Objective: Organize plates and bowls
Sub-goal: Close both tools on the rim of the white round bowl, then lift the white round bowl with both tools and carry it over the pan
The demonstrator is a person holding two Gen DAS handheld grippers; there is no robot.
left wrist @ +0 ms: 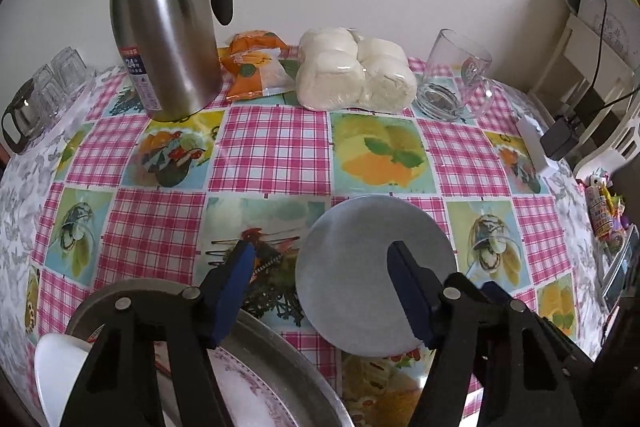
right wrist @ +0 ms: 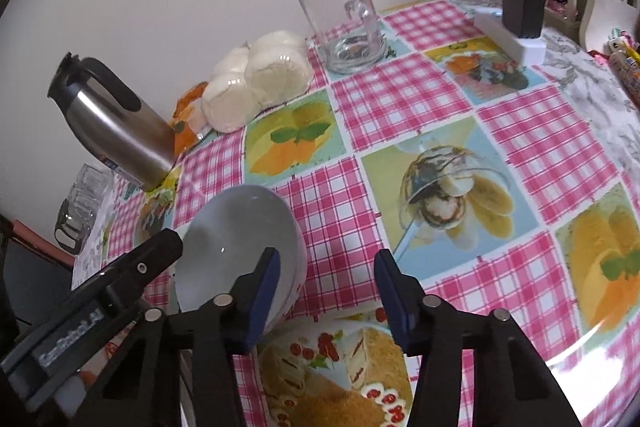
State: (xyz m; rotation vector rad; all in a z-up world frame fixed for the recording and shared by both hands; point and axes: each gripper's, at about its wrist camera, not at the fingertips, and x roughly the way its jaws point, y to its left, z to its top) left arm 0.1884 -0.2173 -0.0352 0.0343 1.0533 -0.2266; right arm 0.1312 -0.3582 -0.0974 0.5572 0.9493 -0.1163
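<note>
A plain white bowl (left wrist: 360, 259) (right wrist: 236, 243) sits on the pink checked tablecloth (left wrist: 272, 143). My left gripper (left wrist: 320, 251) is open and straddles the bowl's left rim: its right pad is over the bowl and its left pad is outside it. My right gripper (right wrist: 327, 254) is open too; its left pad overlaps the bowl's right side and its right pad is over bare cloth. One of the left gripper's fingers (right wrist: 160, 247) shows at the bowl's far side. At the lower left, a round metal tray (left wrist: 288, 351) holds a pink-patterned plate (left wrist: 244, 391) and another white bowl (left wrist: 56, 367).
Along the wall stand a steel jug (left wrist: 168, 27), an orange packet (left wrist: 252, 67), a bag of white buns (left wrist: 352, 71) and a glass mug (left wrist: 456, 79). Several glasses (left wrist: 48, 87) are at the far left. A power strip with an adapter (left wrist: 548, 143) lies at the right edge.
</note>
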